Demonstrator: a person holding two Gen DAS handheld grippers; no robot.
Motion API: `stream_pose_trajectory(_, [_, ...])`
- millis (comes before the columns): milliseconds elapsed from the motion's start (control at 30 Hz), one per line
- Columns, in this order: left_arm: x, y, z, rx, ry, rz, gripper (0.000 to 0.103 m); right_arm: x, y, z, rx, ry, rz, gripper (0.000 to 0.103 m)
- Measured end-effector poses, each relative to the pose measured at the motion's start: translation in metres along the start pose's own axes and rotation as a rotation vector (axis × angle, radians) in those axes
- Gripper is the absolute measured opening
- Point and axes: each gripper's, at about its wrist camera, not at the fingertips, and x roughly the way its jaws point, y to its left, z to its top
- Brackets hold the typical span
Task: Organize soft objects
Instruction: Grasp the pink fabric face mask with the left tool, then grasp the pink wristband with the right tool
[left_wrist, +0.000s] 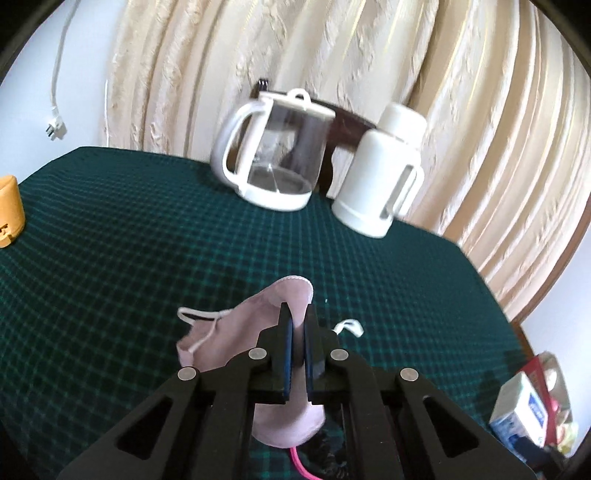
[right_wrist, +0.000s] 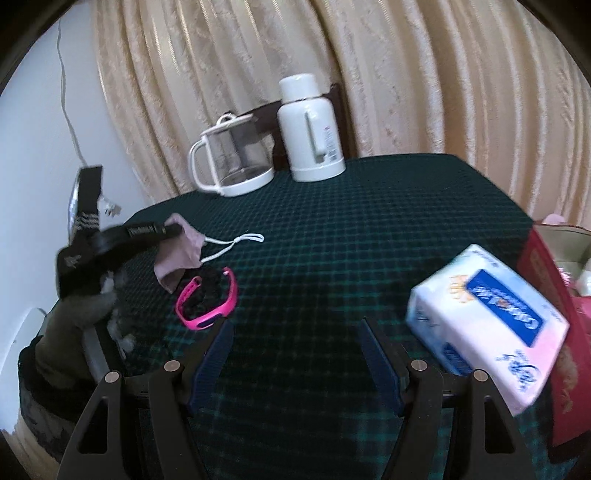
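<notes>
The left tool (left_wrist: 299, 332) is pressed together on the pink mask (left_wrist: 236, 332), which hangs from it just above the table (left_wrist: 110, 240). The right tool (right_wrist: 297, 354) is spread over bare table, between a pink band (right_wrist: 207, 299) and a tissue pack (right_wrist: 487, 325).
</notes>
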Motion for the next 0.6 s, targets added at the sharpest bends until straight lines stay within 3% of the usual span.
stream_pose_trajectory(300, [-0.026,0.016,0.005,-0.046,-0.071,-0.044,0.004,0.041,0.038,0.007,-0.063,0.108,0.069,0.076])
stream_pose_trajectory(600, [-0.038,0.036,0.005,-0.082,-0.121,-0.036,0.004,0.06,0.071,0.014,-0.134,0.127,0.089,0.076])
